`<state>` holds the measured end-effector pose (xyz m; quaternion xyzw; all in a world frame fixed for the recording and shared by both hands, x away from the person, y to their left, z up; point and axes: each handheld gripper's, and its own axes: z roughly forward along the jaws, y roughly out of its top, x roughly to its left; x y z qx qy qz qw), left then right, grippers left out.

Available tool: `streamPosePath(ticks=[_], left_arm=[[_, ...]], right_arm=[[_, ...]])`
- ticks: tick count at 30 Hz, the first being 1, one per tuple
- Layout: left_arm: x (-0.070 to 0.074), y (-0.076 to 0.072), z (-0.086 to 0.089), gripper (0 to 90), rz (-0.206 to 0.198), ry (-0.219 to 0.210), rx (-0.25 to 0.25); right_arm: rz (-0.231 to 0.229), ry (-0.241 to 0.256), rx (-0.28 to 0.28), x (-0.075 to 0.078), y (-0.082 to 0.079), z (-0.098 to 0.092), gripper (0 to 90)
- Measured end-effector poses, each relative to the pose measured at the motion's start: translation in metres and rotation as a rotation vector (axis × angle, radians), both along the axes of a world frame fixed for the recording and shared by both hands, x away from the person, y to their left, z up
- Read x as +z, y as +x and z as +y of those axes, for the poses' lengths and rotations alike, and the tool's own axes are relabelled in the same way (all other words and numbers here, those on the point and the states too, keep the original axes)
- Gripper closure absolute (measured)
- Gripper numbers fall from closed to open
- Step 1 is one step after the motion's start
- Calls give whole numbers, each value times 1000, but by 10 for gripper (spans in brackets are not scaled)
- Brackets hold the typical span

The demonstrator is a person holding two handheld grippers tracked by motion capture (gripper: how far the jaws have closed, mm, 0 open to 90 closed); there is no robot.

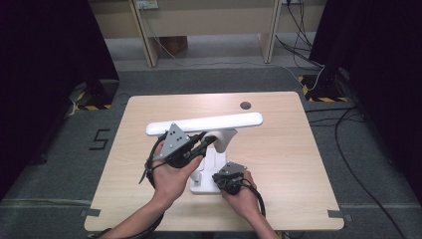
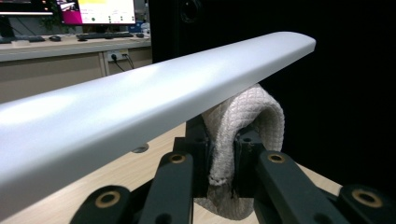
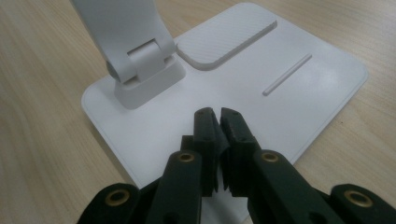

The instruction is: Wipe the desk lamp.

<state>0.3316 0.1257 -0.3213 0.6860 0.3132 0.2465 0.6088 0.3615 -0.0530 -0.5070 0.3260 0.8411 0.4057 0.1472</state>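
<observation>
Beyond your table (image 1: 278,149), cables (image 1: 298,30) ran at one o'clock, a box (image 1: 174,45) sat at eleven, and a painted 5 (image 1: 101,138) marked nine.

Black left gripper (image 1: 201,145), grey triangular plate, brass pivot screws; black right gripper (image 1: 225,180), trailing cable.

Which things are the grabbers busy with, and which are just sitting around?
Busy with:
- white desk lamp: left gripper clamps its neck
- lamp base: shut right gripper presses on it

Just around:
- table
- floor cables
- cardboard box

Even overhead light, bkgd dark, closeups soft
</observation>
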Motion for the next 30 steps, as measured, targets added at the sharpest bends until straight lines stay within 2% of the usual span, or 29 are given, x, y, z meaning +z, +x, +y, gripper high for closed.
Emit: streamPosePath(ticks=[10, 13, 22, 30], left_arm=[[-1, -3, 21, 800, 7, -2, 60], [-2, -5, 27, 801, 14, -14, 79], [-2, -10, 41, 801, 30, -18, 94], [-3, -14, 55, 800, 43, -41, 118]], right_arm=[[2, 4, -7, 0, -1, 0, 854], [-2, 4, -8, 0, 0, 0, 854], [-2, 5, -5, -1, 0, 0, 854], [-4, 5, -4, -1, 0, 0, 854]])
